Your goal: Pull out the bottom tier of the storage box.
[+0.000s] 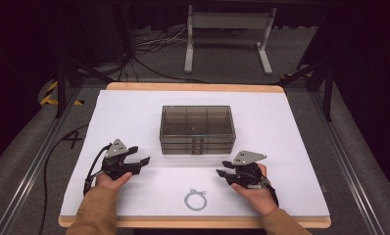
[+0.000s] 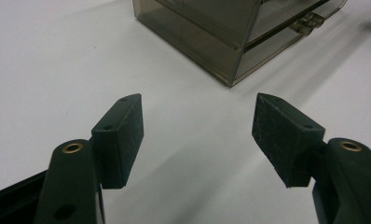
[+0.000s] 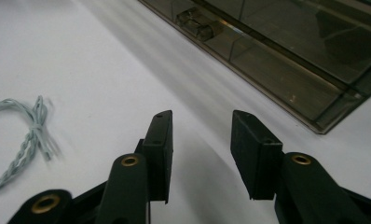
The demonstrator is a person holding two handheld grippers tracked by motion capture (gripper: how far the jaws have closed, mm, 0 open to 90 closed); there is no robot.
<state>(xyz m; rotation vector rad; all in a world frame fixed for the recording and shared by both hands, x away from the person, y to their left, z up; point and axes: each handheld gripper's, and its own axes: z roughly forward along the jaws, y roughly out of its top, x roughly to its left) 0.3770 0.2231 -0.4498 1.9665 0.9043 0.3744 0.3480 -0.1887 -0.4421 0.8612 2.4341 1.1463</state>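
1. High view: a person is sitting at a table covered with a white sheet, holding a two-jaw gripper in each hand.
2. A smoky, see-through drawer box is standing near the middle of the sheet, with small clear handles facing the person.
3. The left gripper is hovering just off the box's front left corner, its jaws pointing toward the box and standing wide apart with nothing between them.
4. The right gripper is sitting near the box's front right corner, a little closer to the person, its jaws pointing left across the sheet.
5. A small coil of pale twisted wire is lying on the sheet near the front edge, between the two hands and apart from both grippers.
6. In the left gripper view, the pads are gaping over bare white sheet, with the corner of the box lying ahead and untouched.
7. In the right gripper view, the jaws are standing partly open and empty over the sheet, with the box's front and a clear drawer handle ahead.
8. In that same view, the wire is resting off to the left of the jaws, clear of them.
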